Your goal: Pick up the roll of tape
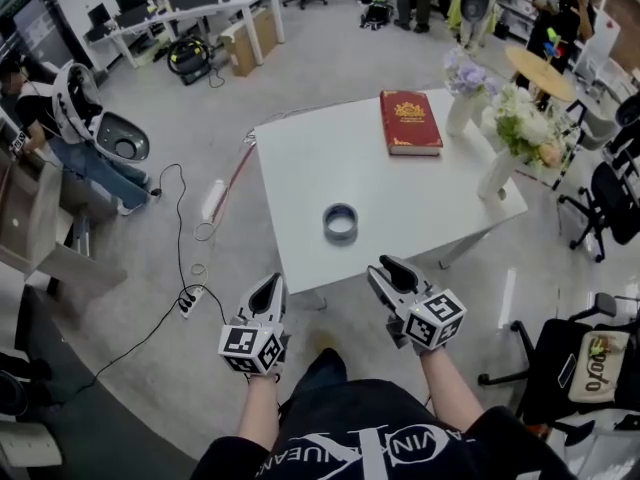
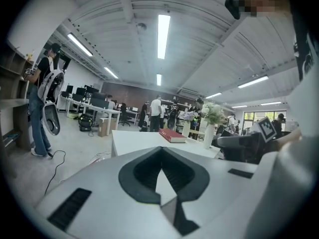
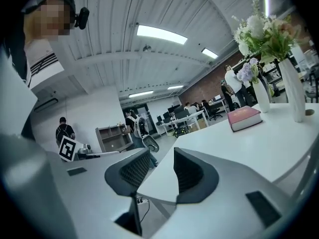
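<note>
Vase (image 1: pixel 462 111) and tall vase (image 1: pixel 497 176) hold flowers (image 1: pixel 527 125). Tape (image 1: pixel 341 222) lies untouched. Left gripper (image 1: pixel 272 282) is pressed together, right gripper (image 1: pixel 384 266) spread and empty. Book (image 1: pixel 409 121) title unreadable.

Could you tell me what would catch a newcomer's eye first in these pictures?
Most likely the grey roll of tape lying alone on the white table, with a red book near its far edge and flower vases on the right. Then the two tongs held short of the near edge, both empty: the left tongs shut, the right tongs open.
</note>
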`<action>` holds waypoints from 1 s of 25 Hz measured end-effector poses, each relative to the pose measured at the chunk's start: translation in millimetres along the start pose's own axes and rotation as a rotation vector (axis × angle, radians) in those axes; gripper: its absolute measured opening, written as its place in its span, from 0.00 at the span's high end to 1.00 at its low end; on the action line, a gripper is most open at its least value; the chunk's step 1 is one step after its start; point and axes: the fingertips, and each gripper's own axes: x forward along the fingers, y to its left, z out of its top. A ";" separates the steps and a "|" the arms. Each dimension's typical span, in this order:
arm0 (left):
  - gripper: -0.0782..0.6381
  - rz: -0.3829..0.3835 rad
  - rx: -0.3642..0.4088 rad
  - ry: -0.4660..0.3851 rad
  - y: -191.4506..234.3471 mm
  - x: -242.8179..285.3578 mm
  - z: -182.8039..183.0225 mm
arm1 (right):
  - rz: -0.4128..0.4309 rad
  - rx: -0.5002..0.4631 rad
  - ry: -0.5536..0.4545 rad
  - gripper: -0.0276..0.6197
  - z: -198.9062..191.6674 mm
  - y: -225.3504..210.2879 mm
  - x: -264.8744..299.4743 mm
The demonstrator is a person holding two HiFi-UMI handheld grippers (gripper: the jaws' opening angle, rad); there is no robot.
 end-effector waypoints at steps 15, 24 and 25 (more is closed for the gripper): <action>0.89 -0.063 -0.009 0.055 44.7 78.3 12.5 | -0.071 0.050 0.032 0.74 10.0 -49.4 65.4; 0.89 -0.114 -0.021 0.090 75.8 121.2 13.5 | -0.130 0.074 0.068 0.74 6.9 -71.7 101.9; 0.89 -0.123 -0.024 0.092 77.5 125.9 13.7 | -0.139 0.077 0.073 0.73 5.9 -74.0 104.6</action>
